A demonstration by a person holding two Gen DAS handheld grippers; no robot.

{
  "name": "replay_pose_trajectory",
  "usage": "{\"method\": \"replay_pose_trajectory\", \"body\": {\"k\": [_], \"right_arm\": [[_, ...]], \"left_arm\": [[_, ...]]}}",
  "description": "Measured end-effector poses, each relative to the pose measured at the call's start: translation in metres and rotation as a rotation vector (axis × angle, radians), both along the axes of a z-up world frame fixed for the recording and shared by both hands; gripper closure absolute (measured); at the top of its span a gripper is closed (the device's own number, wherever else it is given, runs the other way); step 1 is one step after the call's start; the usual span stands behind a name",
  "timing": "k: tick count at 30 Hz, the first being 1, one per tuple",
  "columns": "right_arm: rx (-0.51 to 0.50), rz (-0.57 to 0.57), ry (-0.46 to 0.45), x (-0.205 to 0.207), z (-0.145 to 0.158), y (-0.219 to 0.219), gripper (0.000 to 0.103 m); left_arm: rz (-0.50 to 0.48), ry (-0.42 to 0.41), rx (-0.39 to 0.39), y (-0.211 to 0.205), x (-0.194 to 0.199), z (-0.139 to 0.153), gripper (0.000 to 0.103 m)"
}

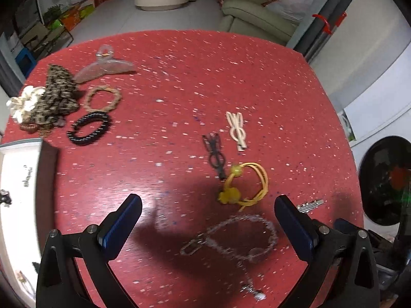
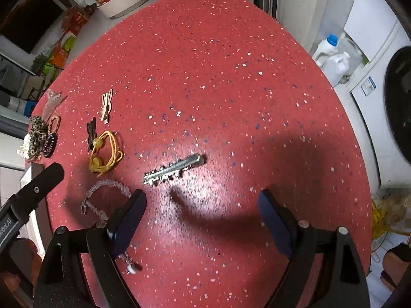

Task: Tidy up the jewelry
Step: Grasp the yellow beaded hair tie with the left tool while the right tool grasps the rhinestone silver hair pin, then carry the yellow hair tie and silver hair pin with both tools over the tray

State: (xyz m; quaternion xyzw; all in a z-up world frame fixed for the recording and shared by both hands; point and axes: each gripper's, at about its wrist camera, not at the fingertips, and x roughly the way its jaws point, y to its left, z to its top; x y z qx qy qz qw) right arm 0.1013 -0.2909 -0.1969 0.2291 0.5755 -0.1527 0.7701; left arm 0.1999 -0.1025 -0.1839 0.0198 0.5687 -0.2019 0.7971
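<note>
Two claws hover over a red speckled counter (image 1: 179, 82), both spread wide and holding nothing. Between the left claw (image 1: 208, 220) fingers lies a clear beaded bracelet (image 1: 231, 236); just beyond it sit a yellow hair tie (image 1: 246, 187), a black clip (image 1: 215, 154) and a cream clip (image 1: 237, 131). Ahead of the right claw (image 2: 203, 213) — a silver barrette (image 2: 172, 170). Scrunchies (image 1: 51, 97) lie far left.
</note>
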Motion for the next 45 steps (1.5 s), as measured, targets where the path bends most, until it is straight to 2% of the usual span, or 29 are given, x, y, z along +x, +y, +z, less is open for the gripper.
{"method": "replay_pose_trajectory", "body": {"k": [8,11,17,18,19,21,24,26,28,32,34,39,40,41,42,43,45], "right_arm": [[-0.068,0.077,-0.005,-0.001,-0.003,0.002,0.013],[-0.077,0.123,-0.014,-0.001,-0.003,0.002,0.013],[-0.166,0.326,-0.055,0.006,-0.003,0.014,0.013],[-0.170,0.343,-0.056,0.008,-0.004,0.016,0.013],[-0.174,0.370,-0.055,0.009,-0.006,0.017,0.013],[-0.181,0.393,-0.056,0.013,-0.008,0.017,0.013],[-0.201,0.430,-0.064,0.017,-0.010,0.016,0.013],[-0.216,0.474,-0.071,0.022,-0.011,0.017,0.013],[-0.233,0.514,-0.071,0.027,-0.012,0.021,0.013],[-0.266,0.616,-0.080,0.031,-0.014,0.033,0.016],[-0.269,0.641,-0.086,0.031,-0.012,0.038,0.021],[-0.256,0.700,-0.083,0.031,-0.008,0.049,0.046],[-0.250,0.707,-0.081,0.031,-0.007,0.051,0.050],[-0.249,0.710,-0.080,0.031,-0.007,0.054,0.061],[-0.248,0.708,-0.077,0.031,-0.005,0.055,0.076],[-0.243,0.705,-0.072,0.031,-0.005,0.055,0.084],[-0.226,0.681,-0.067,0.031,-0.005,0.055,0.086]], "left_arm": [[-0.036,0.037,-0.004,-0.023,0.009,-0.018,0.000],[-0.047,0.040,0.021,-0.033,0.010,-0.024,0.006],[-0.051,0.029,0.050,-0.045,0.008,-0.032,0.006],[-0.052,0.027,0.054,-0.049,0.007,-0.034,0.014],[-0.055,0.026,0.065,-0.050,0.007,-0.036,0.018],[-0.064,0.010,0.086,-0.055,0.006,-0.039,0.018],[-0.065,-0.011,0.099,-0.063,0.005,-0.041,0.026],[-0.070,-0.022,0.107,-0.066,0.003,-0.042,0.027],[-0.071,-0.032,0.112,-0.069,0.004,-0.042,0.036],[-0.081,-0.050,0.123,-0.072,0.000,-0.042,0.048],[-0.087,-0.056,0.123,-0.072,-0.001,-0.038,0.061],[-0.092,-0.041,0.094,-0.059,0.003,-0.035,0.090],[-0.094,-0.034,0.084,-0.057,0.003,-0.035,0.093],[-0.094,-0.037,0.080,-0.054,0.002,-0.033,0.093],[-0.094,-0.040,0.077,-0.052,0.001,-0.032,0.093],[-0.094,-0.042,0.070,-0.045,-0.004,-0.029,0.099],[-0.099,-0.040,0.053,-0.038,-0.007,-0.024,0.098]]}}
